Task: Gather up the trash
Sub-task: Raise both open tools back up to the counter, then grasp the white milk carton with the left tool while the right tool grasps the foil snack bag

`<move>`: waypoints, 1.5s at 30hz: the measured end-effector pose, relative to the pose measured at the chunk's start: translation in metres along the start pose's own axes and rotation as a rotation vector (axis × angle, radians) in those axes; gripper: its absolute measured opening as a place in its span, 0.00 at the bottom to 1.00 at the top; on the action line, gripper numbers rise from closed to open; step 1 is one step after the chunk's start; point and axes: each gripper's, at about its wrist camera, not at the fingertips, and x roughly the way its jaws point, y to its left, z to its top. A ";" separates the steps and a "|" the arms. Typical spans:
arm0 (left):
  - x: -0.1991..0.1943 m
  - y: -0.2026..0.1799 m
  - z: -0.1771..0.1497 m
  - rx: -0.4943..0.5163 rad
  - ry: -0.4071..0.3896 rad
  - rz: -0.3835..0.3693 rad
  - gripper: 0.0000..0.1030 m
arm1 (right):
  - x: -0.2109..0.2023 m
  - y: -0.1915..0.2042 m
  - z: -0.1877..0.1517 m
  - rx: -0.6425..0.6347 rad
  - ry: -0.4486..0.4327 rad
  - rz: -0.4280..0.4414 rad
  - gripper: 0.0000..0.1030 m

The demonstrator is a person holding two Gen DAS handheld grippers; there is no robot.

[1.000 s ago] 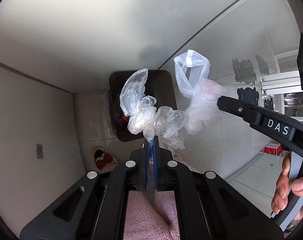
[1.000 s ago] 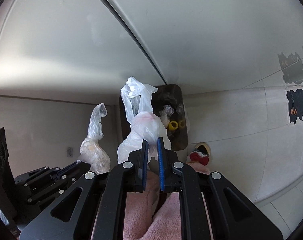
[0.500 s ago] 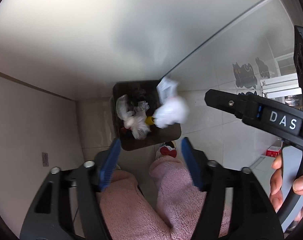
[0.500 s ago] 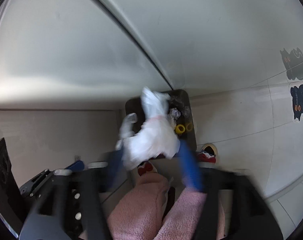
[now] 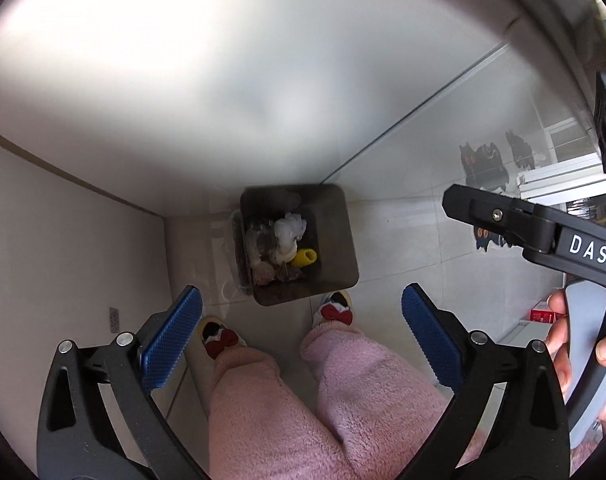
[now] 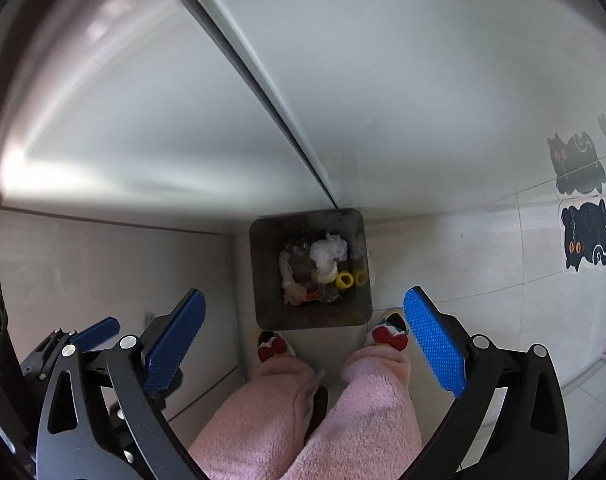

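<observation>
Trash (image 5: 289, 236) is lying inside the dark square bin (image 5: 343, 240) on the floor, below both grippers. Left gripper (image 5: 302, 334) and right gripper (image 6: 305, 338) are hanging above it with fingers spread wide, holding nothing. Slippered feet (image 6: 387, 334) are standing just beside the bin's near edge.

Crinkly clear plastic bags (image 5: 288, 236) in a dull dark bin (image 5: 345, 240), fluffy pink trousers (image 5: 259, 412)

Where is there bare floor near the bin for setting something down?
Bare pale tile lies right of the dark square bin, toward the black cat stickers. It is crowded in front, where the bow slippers stand, and inside, among crumpled plastic bags.
</observation>
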 end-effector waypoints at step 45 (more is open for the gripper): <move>-0.210 0.057 0.169 0.003 -0.406 0.096 0.92 | -0.184 0.089 0.150 -0.188 -0.325 0.185 0.71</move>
